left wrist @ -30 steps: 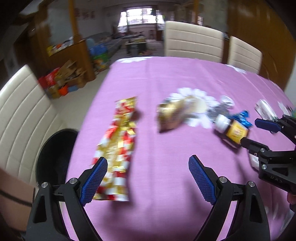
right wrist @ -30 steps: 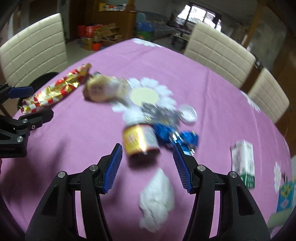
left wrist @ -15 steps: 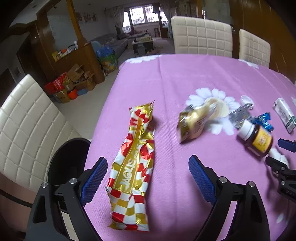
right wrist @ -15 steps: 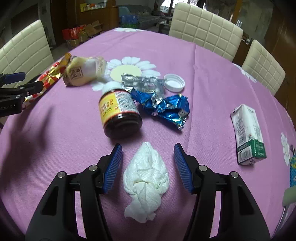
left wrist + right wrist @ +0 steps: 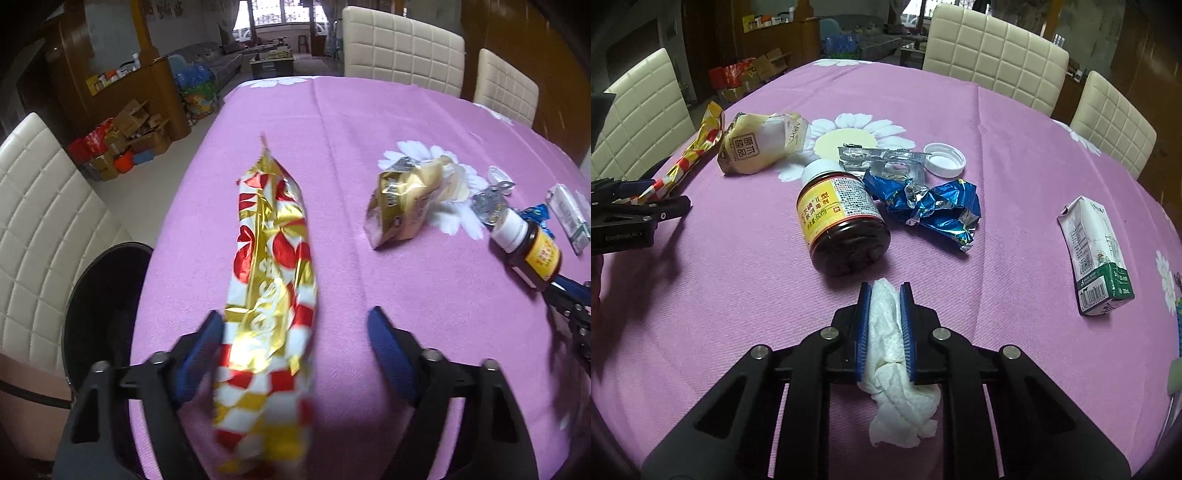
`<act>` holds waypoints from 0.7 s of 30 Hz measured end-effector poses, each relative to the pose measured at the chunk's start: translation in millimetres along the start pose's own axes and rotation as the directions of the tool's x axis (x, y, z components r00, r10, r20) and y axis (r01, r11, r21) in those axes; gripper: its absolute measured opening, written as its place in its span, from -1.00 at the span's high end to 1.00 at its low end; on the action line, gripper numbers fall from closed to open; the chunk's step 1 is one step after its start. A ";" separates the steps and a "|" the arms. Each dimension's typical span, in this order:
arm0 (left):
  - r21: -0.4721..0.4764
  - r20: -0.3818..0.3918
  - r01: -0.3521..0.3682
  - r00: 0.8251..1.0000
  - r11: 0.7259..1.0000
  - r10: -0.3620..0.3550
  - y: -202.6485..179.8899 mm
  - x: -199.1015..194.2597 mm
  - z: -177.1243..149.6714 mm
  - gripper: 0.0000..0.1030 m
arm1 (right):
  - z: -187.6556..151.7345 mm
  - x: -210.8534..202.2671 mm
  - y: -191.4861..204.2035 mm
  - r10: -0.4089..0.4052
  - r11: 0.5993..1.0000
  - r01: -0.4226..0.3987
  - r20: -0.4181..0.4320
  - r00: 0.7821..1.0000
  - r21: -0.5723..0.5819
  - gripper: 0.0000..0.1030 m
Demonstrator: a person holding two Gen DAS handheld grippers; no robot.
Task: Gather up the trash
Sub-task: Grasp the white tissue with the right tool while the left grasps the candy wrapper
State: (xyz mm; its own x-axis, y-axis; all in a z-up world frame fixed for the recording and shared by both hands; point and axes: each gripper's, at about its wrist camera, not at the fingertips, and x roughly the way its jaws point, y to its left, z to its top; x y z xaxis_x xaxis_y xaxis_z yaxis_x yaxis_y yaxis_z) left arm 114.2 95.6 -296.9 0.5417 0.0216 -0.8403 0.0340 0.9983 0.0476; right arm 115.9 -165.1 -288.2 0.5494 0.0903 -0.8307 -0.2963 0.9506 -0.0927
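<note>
- The right gripper [image 5: 884,295] is pinching a crumpled white tissue [image 5: 890,339] — its jaws are pressed in on the wad from both sides, and the loose end is trailing back onto the purple cloth of the bench [image 5: 738,295].
- The left gripper [image 5: 295,328] is closing its jaws around the near end of a long red-and-gold wrapper [image 5: 271,280]; the wrapper is lying between them, the left pad is at its edge, and the right pad is standing clear.
- Just ahead of the tissue, a brown medicine bottle [image 5: 842,221] is lying on its side, with a crushed blue foil wrapper [image 5: 931,206] beside it.
- A gold snack bag [image 5: 757,147], a blister pack [image 5: 886,162], a white cap [image 5: 943,158] and a small carton [image 5: 1095,251] are also lying on the bench.
- A black bin [image 5: 99,314] is sitting below the bench edge on the left.
</note>
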 end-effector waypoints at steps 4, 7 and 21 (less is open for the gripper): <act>0.048 0.004 0.005 1.000 0.999 -0.005 -13.5 -5.7 0.9 0.46 | 1.6 -3.3 0.3 -0.004 1.000 0.004 0.003 1.000 -0.004 0.74; 0.055 0.002 0.019 1.000 0.998 -0.019 -15.1 -9.2 1.4 0.58 | 3.9 -7.9 3.3 -0.005 1.000 0.005 0.012 1.000 -0.023 0.75; 0.059 0.085 -0.029 0.996 0.998 0.024 -8.3 -49.9 -0.7 0.74 | 18.9 -36.1 40.7 0.060 0.986 -0.047 0.078 0.995 -0.159 0.75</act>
State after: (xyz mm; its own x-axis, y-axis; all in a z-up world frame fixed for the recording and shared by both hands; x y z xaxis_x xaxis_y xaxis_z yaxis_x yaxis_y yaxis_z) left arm 86.3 86.3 -255.8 0.6120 0.0410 -0.7898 0.0675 0.9923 0.1038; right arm 98.8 -124.1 -251.6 0.5898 0.1696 -0.7895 -0.4424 0.8858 -0.1402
